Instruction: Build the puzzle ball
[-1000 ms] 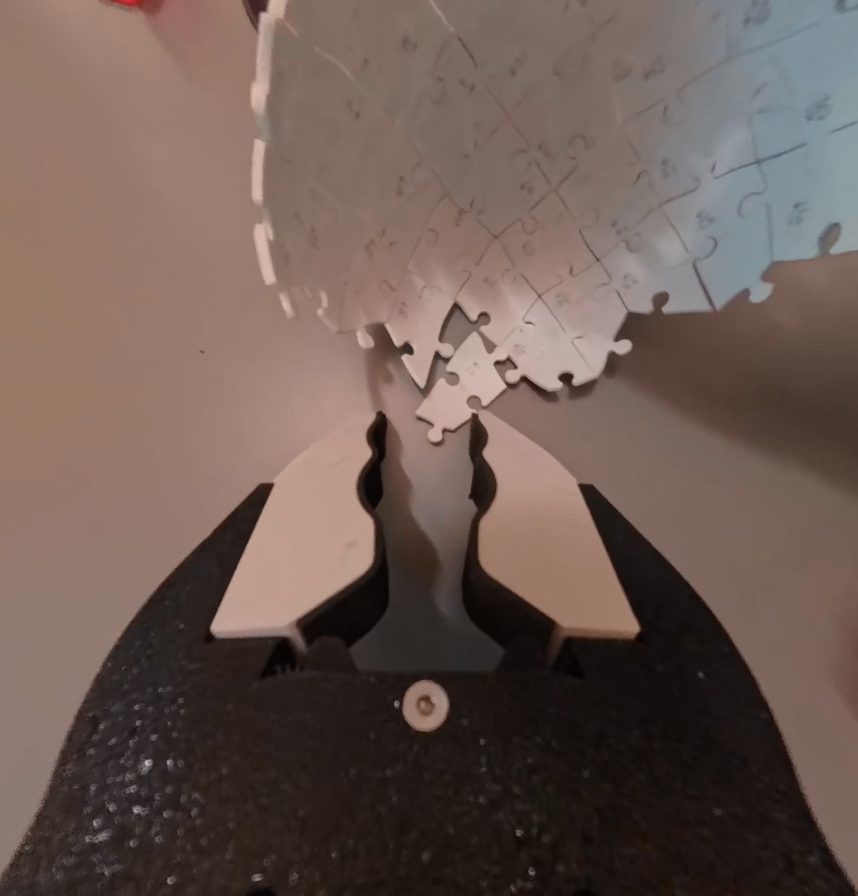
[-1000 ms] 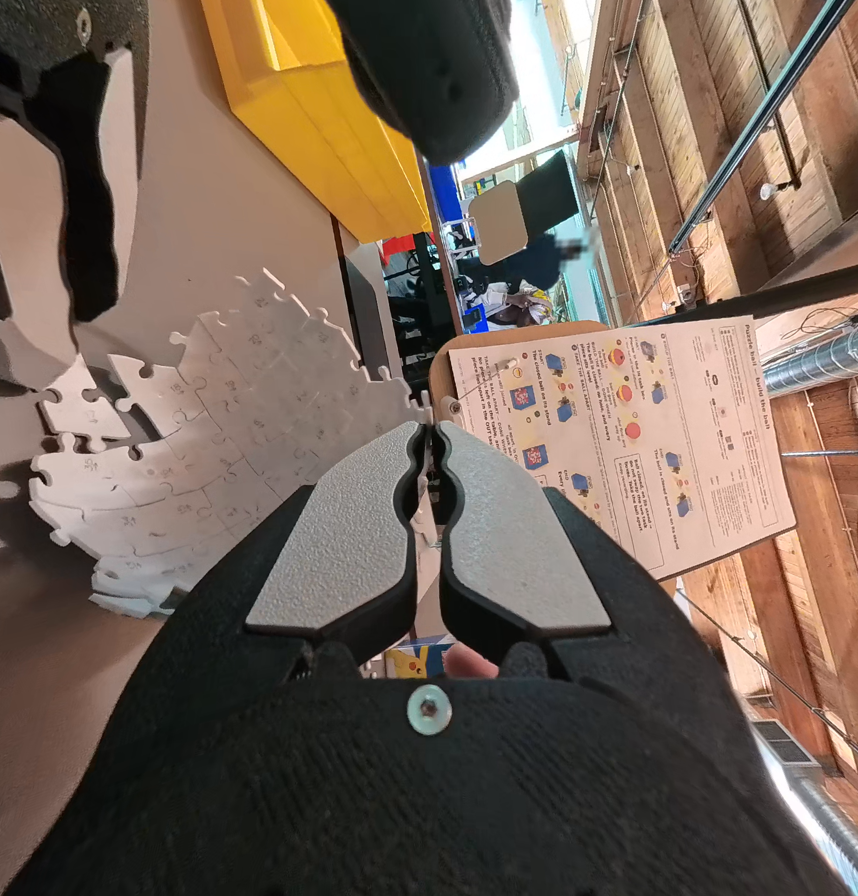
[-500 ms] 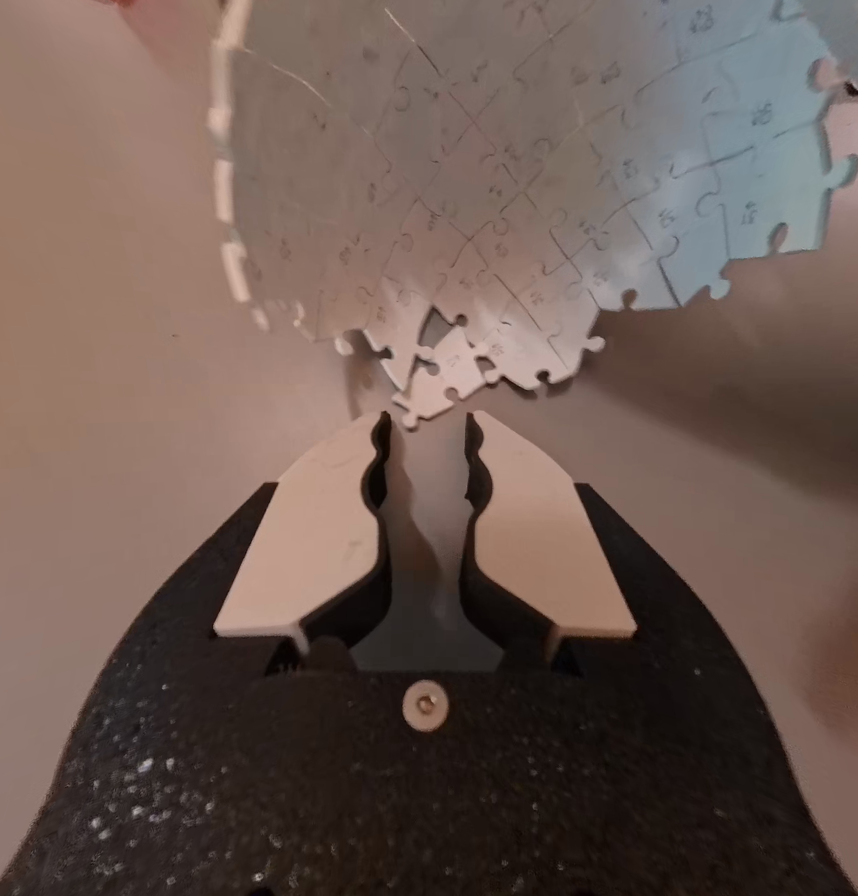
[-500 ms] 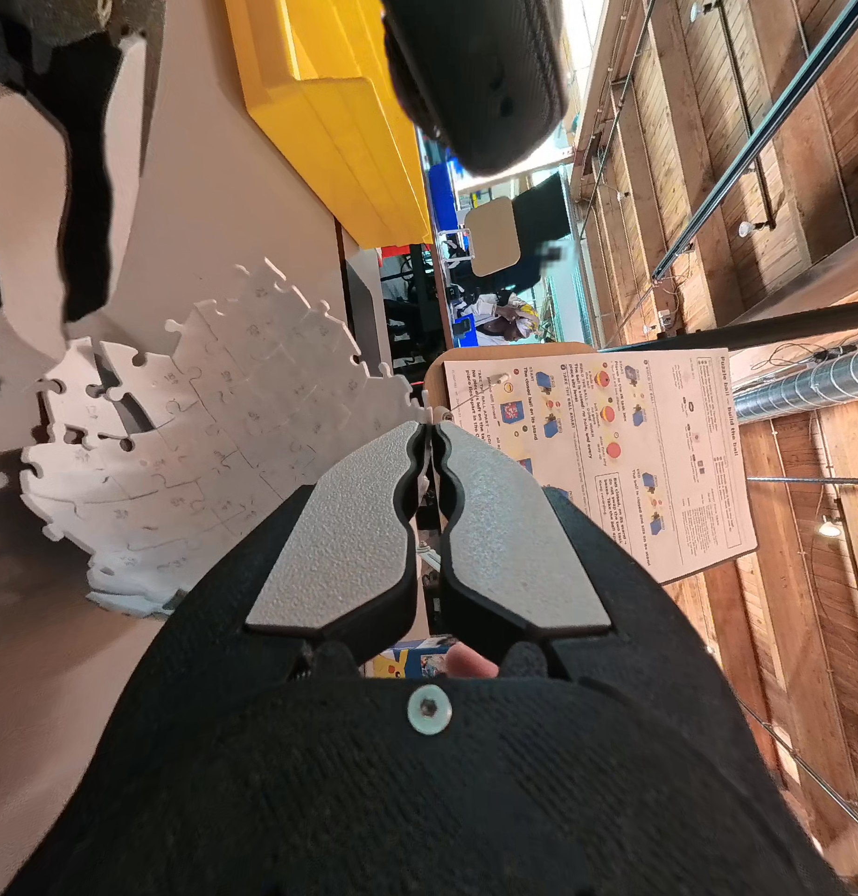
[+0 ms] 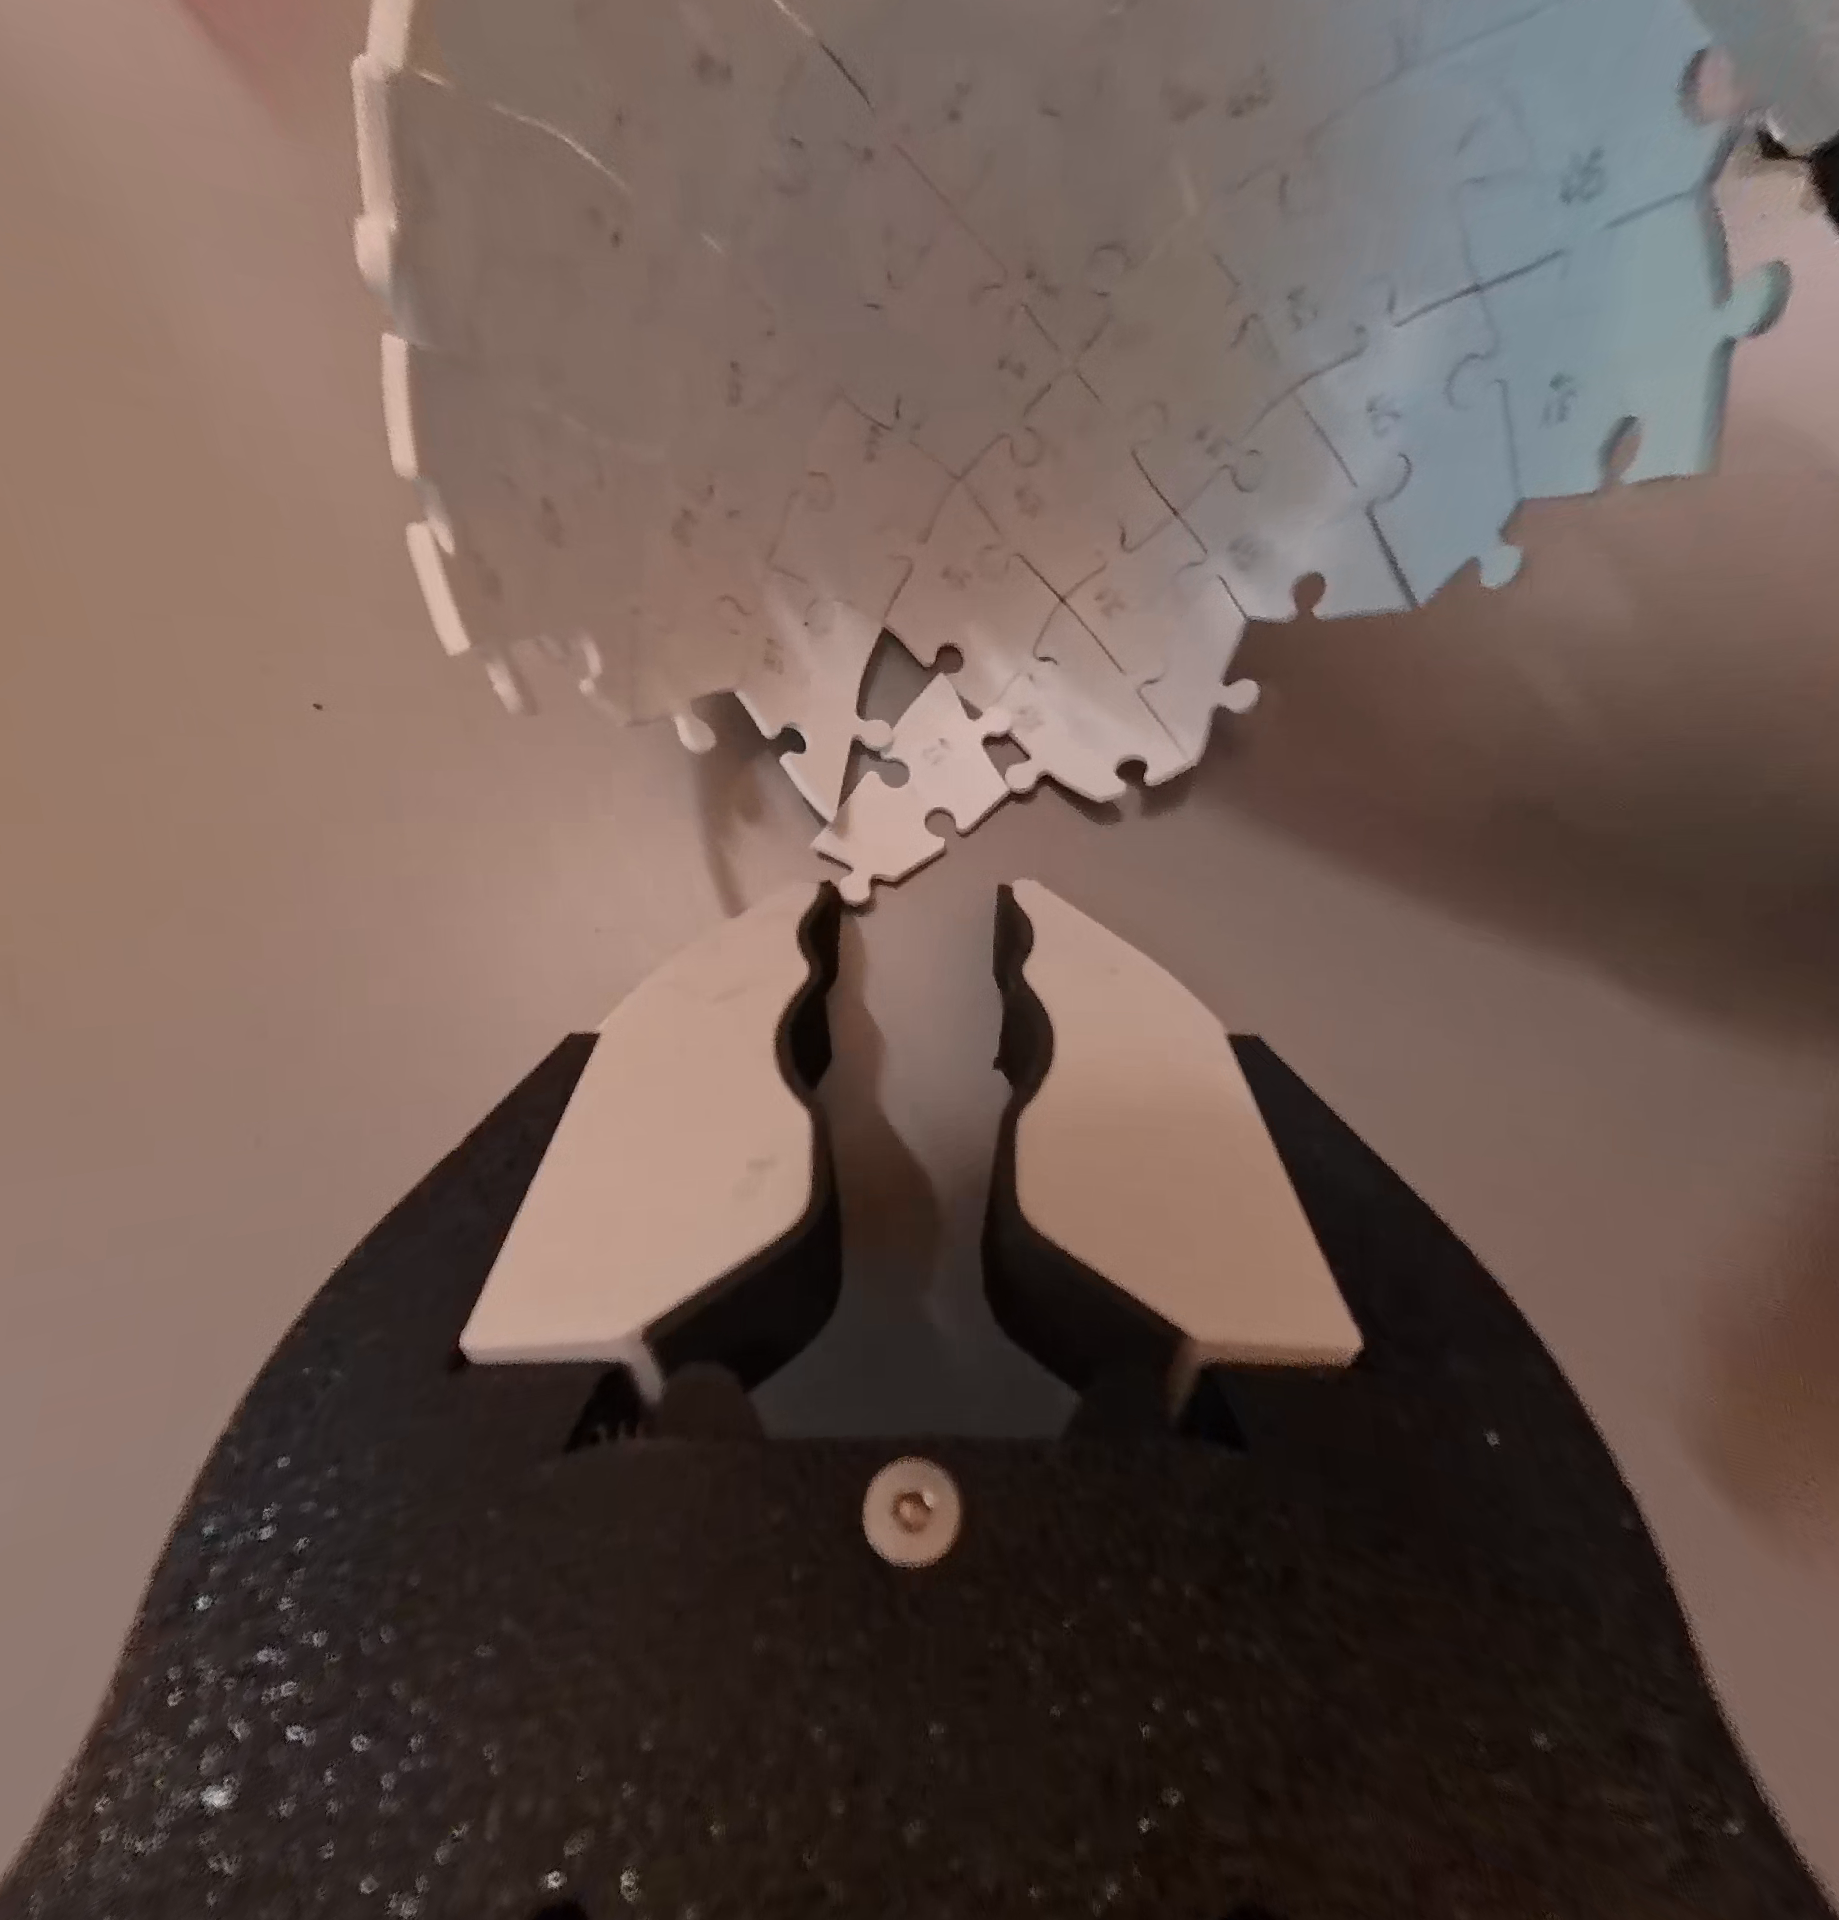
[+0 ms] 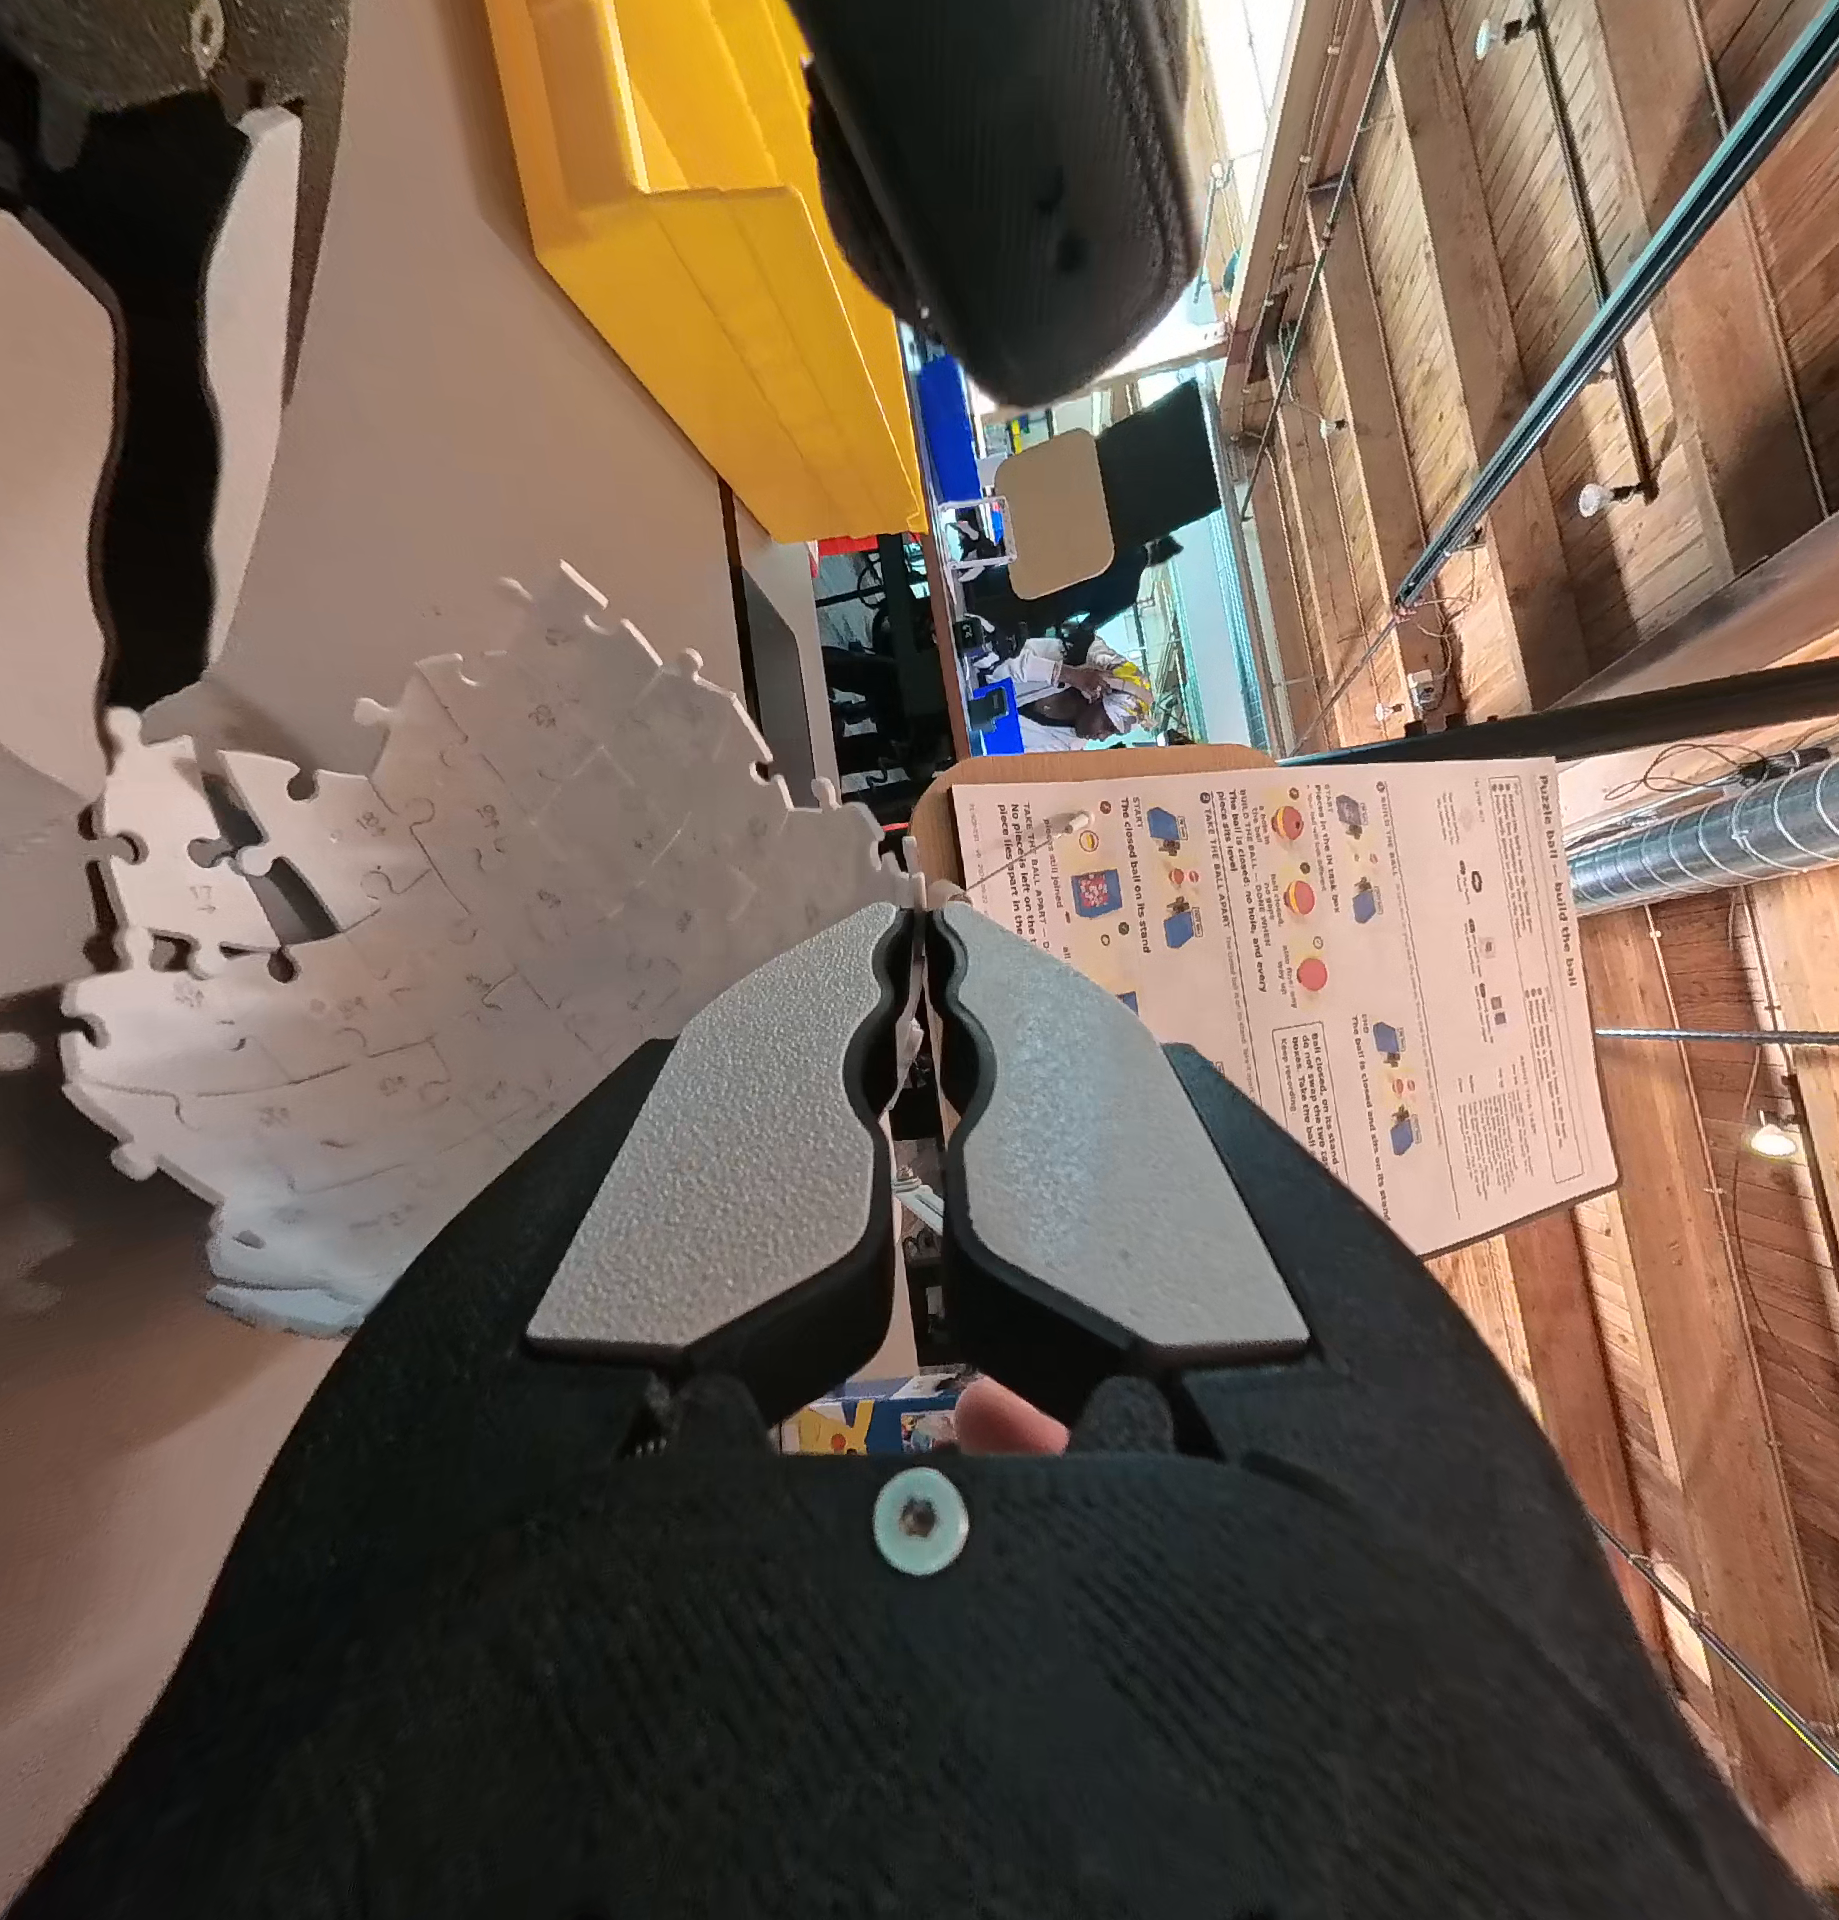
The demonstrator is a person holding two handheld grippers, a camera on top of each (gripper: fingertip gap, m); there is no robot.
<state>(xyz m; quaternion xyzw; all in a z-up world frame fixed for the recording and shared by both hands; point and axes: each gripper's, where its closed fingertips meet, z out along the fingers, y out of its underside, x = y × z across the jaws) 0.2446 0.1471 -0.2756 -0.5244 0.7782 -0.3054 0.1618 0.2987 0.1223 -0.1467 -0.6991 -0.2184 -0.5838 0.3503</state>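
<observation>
Just ahead of the left claw [image 5: 917, 899], whose jaws stand apart and empty, a loose puzzle piece [image 5: 910, 802] leans crookedly against the lower rim of the half-built puzzle shell [image 5: 894, 364], which rests on the table [image 5: 167, 831]. The right claw [image 6: 920, 914] is pinched on the shell's far edge. A careless nudge could knock the piece off or spring joints. Since a second ago the shell has tilted and the piece shifted left.
</observation>
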